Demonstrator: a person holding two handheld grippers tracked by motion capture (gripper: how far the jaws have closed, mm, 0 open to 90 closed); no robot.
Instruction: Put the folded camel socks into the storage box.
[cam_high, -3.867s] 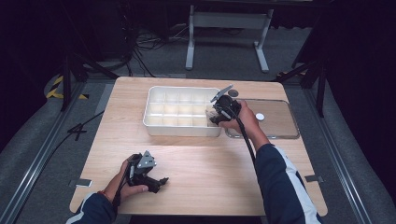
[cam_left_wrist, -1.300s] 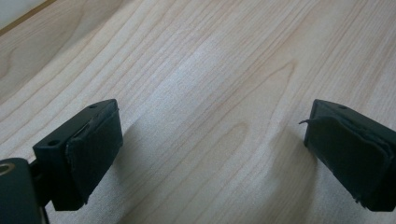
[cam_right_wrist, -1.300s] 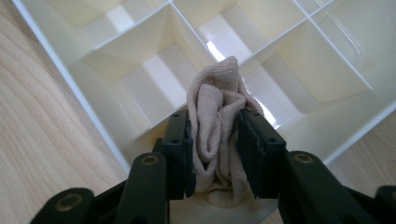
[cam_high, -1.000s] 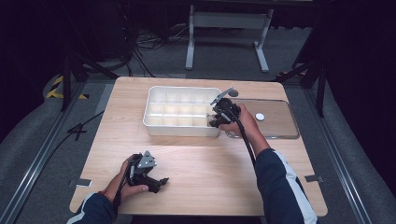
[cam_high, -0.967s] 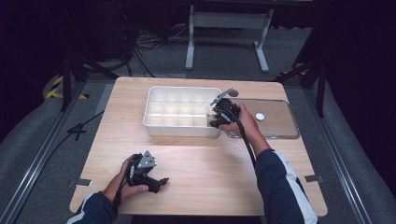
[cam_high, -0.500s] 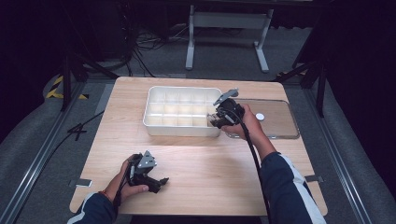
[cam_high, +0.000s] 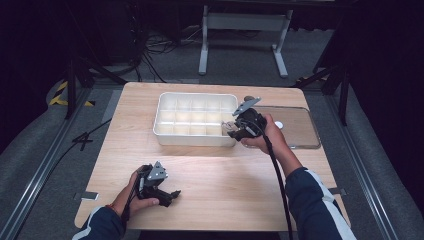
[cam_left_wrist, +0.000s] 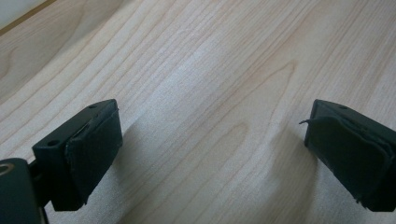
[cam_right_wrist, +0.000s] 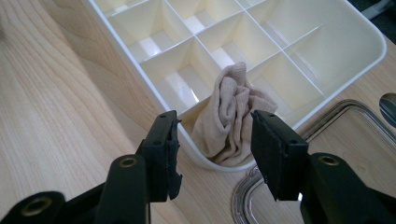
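The crumpled beige cloth (cam_right_wrist: 232, 114) sits bunched in the corner compartment of the white divided plastic tray (cam_high: 165, 131), just ahead of the right claw (cam_right_wrist: 215, 154), whose jaws have just been opening and stand apart off it, while the spread left claw (cam_high: 172, 196) rests well away on the wooden surface (cam_high: 225, 180).

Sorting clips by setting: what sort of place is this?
Likely a recording lab or studio: a wooden table on grey carpet, black curtains around it, loose cables and a metal stand behind.

Cloth (cam_right_wrist: 232, 119) lower end hidden behind tray (cam_right_wrist: 154, 91) wall.
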